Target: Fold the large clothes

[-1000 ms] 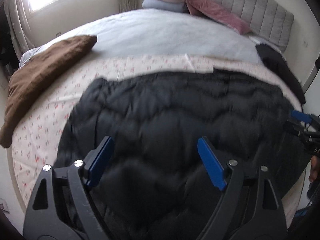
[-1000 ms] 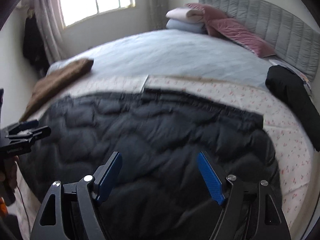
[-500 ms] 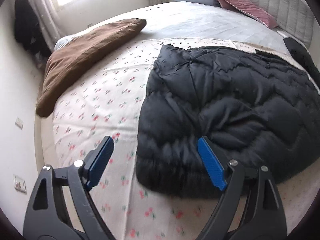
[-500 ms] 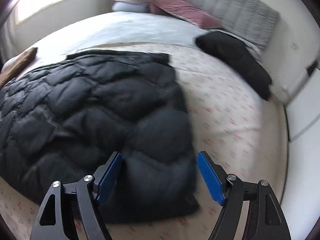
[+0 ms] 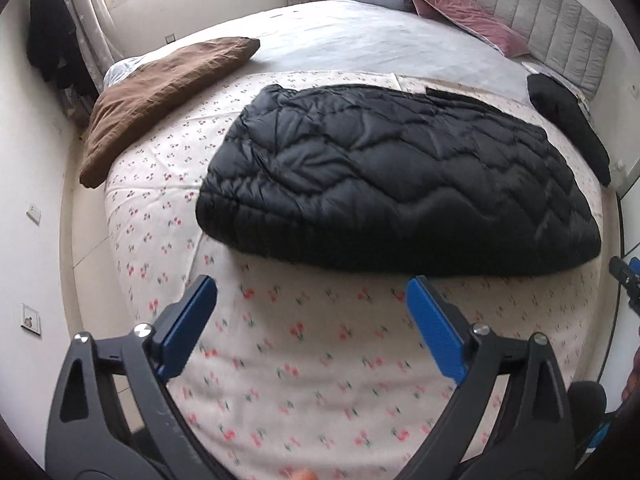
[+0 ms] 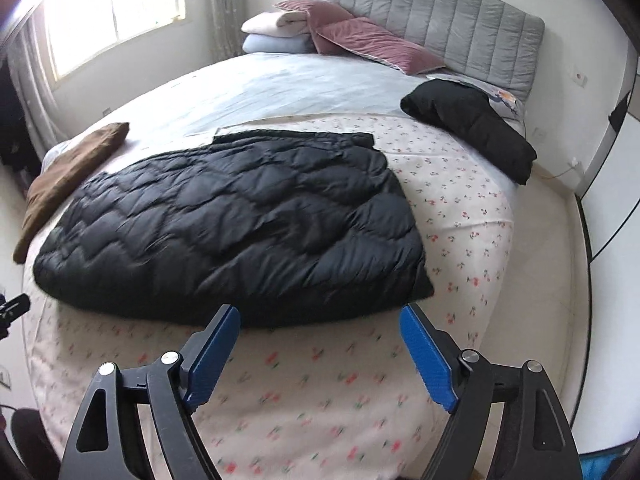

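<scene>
Both grippers hang released over bare cherry-print sheet [image 5: 320, 360] at the bed's near edge: the left gripper [image 5: 312, 300] and right gripper [image 6: 320, 332] have just been opening, nothing between their jaws. Beyond lies the folded black quilted jacket [image 5: 400, 184], earlier right under the fingers. Only the right view shows the window [image 6: 116, 12]; the brown cushion [image 5: 160, 84] and black bundle [image 6: 472, 128] flank the jacket.
</scene>
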Motion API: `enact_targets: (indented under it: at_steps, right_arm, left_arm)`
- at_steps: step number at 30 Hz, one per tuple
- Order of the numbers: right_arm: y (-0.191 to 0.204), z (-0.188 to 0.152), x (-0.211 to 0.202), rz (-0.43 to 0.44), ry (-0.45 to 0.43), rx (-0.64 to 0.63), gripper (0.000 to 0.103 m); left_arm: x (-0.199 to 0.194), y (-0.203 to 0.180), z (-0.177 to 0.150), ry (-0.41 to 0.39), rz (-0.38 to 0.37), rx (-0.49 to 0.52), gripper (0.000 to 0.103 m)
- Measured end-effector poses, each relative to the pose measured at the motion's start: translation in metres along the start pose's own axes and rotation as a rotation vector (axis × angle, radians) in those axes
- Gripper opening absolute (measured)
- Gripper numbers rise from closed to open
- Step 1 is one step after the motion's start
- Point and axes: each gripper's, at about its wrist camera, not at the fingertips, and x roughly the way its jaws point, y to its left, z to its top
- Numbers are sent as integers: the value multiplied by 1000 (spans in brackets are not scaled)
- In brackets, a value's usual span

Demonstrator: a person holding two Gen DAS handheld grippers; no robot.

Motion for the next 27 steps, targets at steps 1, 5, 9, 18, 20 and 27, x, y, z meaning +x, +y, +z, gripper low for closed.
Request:
enact_targets:
  at_steps: [1, 5, 9, 18, 20, 27]
  right_arm:
    - [5, -3, -4, 0, 6, -4, 85]
    - [24, -17, -14, -19, 42, -46, 88]
    - [34, -28, -16, -44, 74, -59, 88]
    - [43, -37, -27, -42, 81, -92, 88]
    - [44, -37, -29, -51, 76, -96, 88]
    - [47, -36, -36, -38, 56, -111, 88]
  left_arm:
    - [-4, -4, -3, 4, 5, 1, 97]
    - [-21, -17, -20, 10, -8, 12, 102]
    - [-26, -32, -30, 42, -29, 37, 102]
    - [-36, -59, -40, 32, -10, 87, 102]
    - [-37, -61, -40, 29, -12, 90, 102]
    - [-40, -65, -41, 30, -33, 85, 102]
